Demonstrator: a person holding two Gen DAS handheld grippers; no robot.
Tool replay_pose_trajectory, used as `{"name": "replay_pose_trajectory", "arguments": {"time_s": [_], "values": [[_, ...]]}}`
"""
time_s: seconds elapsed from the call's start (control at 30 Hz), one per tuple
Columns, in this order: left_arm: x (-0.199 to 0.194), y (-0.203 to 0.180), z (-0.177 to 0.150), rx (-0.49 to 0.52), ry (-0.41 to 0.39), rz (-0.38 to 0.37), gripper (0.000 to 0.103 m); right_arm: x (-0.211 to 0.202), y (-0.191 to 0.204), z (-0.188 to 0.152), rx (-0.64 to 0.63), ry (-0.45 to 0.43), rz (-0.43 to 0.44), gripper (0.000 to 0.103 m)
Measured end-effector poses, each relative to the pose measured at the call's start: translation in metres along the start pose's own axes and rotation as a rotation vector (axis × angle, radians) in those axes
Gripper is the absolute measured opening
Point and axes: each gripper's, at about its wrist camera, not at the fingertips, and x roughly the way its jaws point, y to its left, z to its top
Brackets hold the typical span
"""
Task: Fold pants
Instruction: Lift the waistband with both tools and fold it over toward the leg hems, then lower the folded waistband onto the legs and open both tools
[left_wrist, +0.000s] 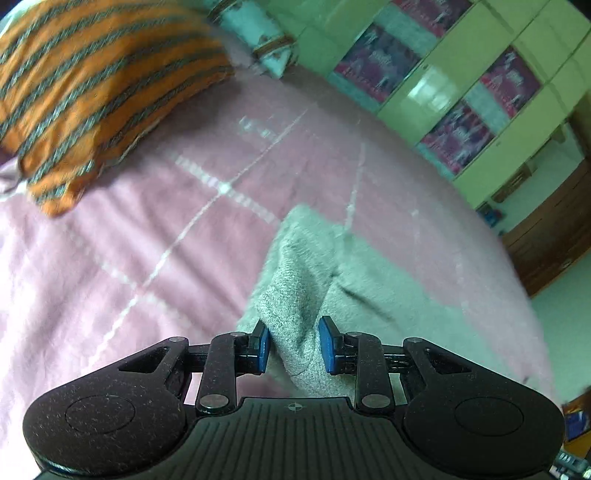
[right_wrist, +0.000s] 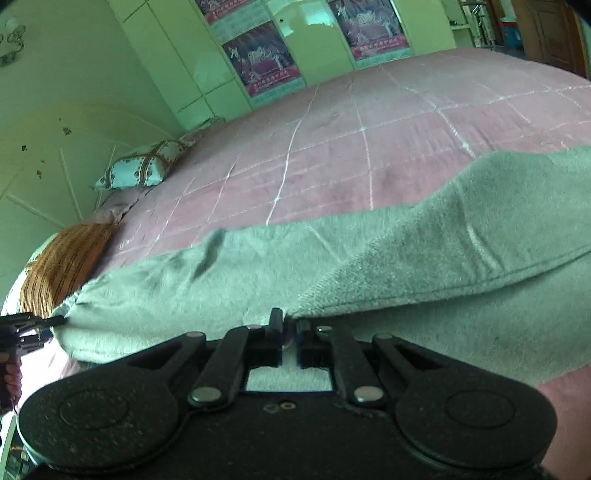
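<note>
Grey fleece pants (right_wrist: 443, 258) stretch across the pink bed, lifted along their near edge. In the right wrist view my right gripper (right_wrist: 290, 325) is shut on that near edge at a seam, the fabric rising to the right of it. My left gripper (left_wrist: 293, 332) has its blue pads (left_wrist: 263, 345) closed on a bunched end of the pants (left_wrist: 306, 258), which hang forward onto the bed. The left gripper (right_wrist: 55, 321) also shows at the far left of the right wrist view, pinching the left end of the pants.
A pink quilted bedspread (left_wrist: 129, 258) covers the bed. An orange striped pillow (left_wrist: 92, 92) and a white patterned pillow (right_wrist: 136, 170) lie at its head. Green wardrobes with posters (left_wrist: 461, 110) stand beyond the far side, with brown wooden furniture (left_wrist: 546, 236) at the right.
</note>
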Motion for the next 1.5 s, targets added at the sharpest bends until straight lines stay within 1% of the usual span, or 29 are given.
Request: {"name": "replay_pose_trajectory", "arguments": {"time_s": [0.07, 0.1, 0.13, 0.17, 0.2, 0.23, 0.27, 0.3, 0.33, 0.4, 0.43, 0.47, 0.5, 0.57, 0.6, 0.7, 0.77, 0.8, 0.87, 0.97, 1.0, 1.07, 1.13, 1.2, 1.23, 1.3, 1.33, 1.47, 1.5], "values": [[0.002, 0.003, -0.002, -0.029, -0.01, -0.008, 0.028, 0.019, -0.004, -0.016, -0.003, 0.085, -0.032, 0.0], [-0.001, 0.002, -0.001, -0.04, -0.026, -0.014, 0.028, 0.025, -0.004, -0.022, -0.004, 0.095, -0.038, 0.0], [-0.007, -0.001, 0.001, -0.031, -0.055, -0.012, 0.018, 0.026, -0.006, -0.024, 0.003, 0.088, -0.033, 0.0], [-0.015, -0.001, 0.005, -0.033, -0.098, -0.005, 0.017, 0.024, -0.007, -0.022, 0.023, 0.084, -0.027, 0.0], [-0.021, 0.003, 0.009, -0.06, -0.12, -0.03, 0.017, 0.021, -0.007, -0.019, 0.036, 0.073, -0.018, 0.0], [-0.024, 0.006, 0.011, -0.065, -0.135, -0.021, 0.017, 0.016, -0.006, -0.015, 0.029, 0.054, -0.009, 0.0], [-0.021, 0.007, 0.011, -0.049, -0.118, 0.009, 0.017, 0.012, -0.004, -0.011, 0.017, 0.041, 0.002, 0.0], [-0.017, 0.009, 0.01, -0.043, -0.092, 0.047, 0.011, 0.009, -0.001, -0.01, 0.007, 0.034, 0.005, 0.0], [-0.015, 0.013, 0.008, -0.059, -0.083, 0.05, 0.011, 0.01, -0.002, -0.01, 0.001, 0.038, 0.004, 0.0], [-0.019, 0.018, 0.004, -0.111, -0.105, 0.033, 0.011, 0.021, -0.007, -0.019, 0.001, 0.086, -0.014, 0.0], [-0.024, 0.017, 0.001, -0.12, -0.124, 0.043, 0.011, 0.03, -0.011, -0.022, 0.021, 0.115, -0.016, 0.0], [-0.03, 0.014, -0.001, -0.119, -0.143, 0.061, 0.011, 0.031, -0.013, -0.024, 0.047, 0.11, -0.007, 0.0], [-0.034, 0.011, -0.003, -0.114, -0.153, 0.082, 0.013, 0.03, -0.015, -0.022, 0.072, 0.107, -0.001, 0.001], [-0.045, -0.002, -0.01, -0.085, -0.169, 0.093, 0.024, 0.025, -0.014, -0.021, 0.078, 0.091, 0.004, 0.016], [-0.048, -0.008, -0.013, -0.071, -0.173, 0.092, 0.034, 0.02, -0.014, -0.021, 0.075, 0.08, -0.002, 0.016], [-0.044, -0.02, -0.02, -0.081, -0.125, 0.081, 0.036, 0.012, -0.017, -0.023, 0.096, 0.061, 0.009, 0.016], [-0.03, -0.024, -0.023, -0.09, -0.075, 0.105, 0.036, 0.002, -0.024, -0.025, 0.117, 0.043, 0.01, 0.016], [-0.024, -0.024, -0.024, -0.099, -0.066, 0.115, 0.036, -0.002, -0.026, -0.026, 0.124, 0.04, 0.01, 0.016], [-0.017, -0.024, -0.026, -0.136, -0.068, 0.087, 0.036, -0.008, -0.028, -0.027, 0.128, 0.034, 0.007, 0.016], [-0.005, -0.022, -0.026, -0.182, -0.066, 0.083, 0.036, -0.018, -0.032, -0.027, 0.128, 0.027, -0.002, 0.016], [-0.004, -0.024, -0.026, -0.181, -0.076, 0.09, 0.036, -0.019, -0.032, -0.026, 0.129, 0.024, -0.004, 0.016], [-0.005, -0.028, -0.026, -0.159, -0.098, 0.1, 0.028, -0.023, -0.035, -0.026, 0.133, 0.021, -0.008, 0.016], [-0.011, -0.033, -0.022, -0.152, -0.149, 0.049, 0.021, -0.024, -0.037, -0.026, 0.137, 0.022, -0.01, 0.016], [-0.02, -0.038, -0.014, -0.126, -0.206, 0.013, 0.02, -0.021, -0.036, -0.025, 0.131, 0.028, -0.012, 0.016], [-0.019, -0.036, -0.01, -0.119, -0.205, 0.023, 0.02, -0.02, -0.035, -0.024, 0.13, 0.029, -0.012, 0.016], [0.004, -0.019, -0.011, -0.123, -0.089, 0.129, 0.02, -0.016, -0.034, -0.024, 0.131, 0.031, -0.009, 0.016], [0.01, -0.01, -0.016, -0.137, -0.065, 0.126, 0.02, -0.014, -0.034, -0.024, 0.13, 0.032, -0.012, 0.016], [0.001, -0.016, -0.019, -0.111, -0.091, 0.093, 0.023, -0.016, -0.039, -0.024, 0.145, 0.026, -0.018, 0.016], [-0.001, -0.019, -0.02, -0.106, -0.092, 0.095, 0.027, -0.018, -0.041, -0.024, 0.146, 0.021, -0.022, 0.016]]}}
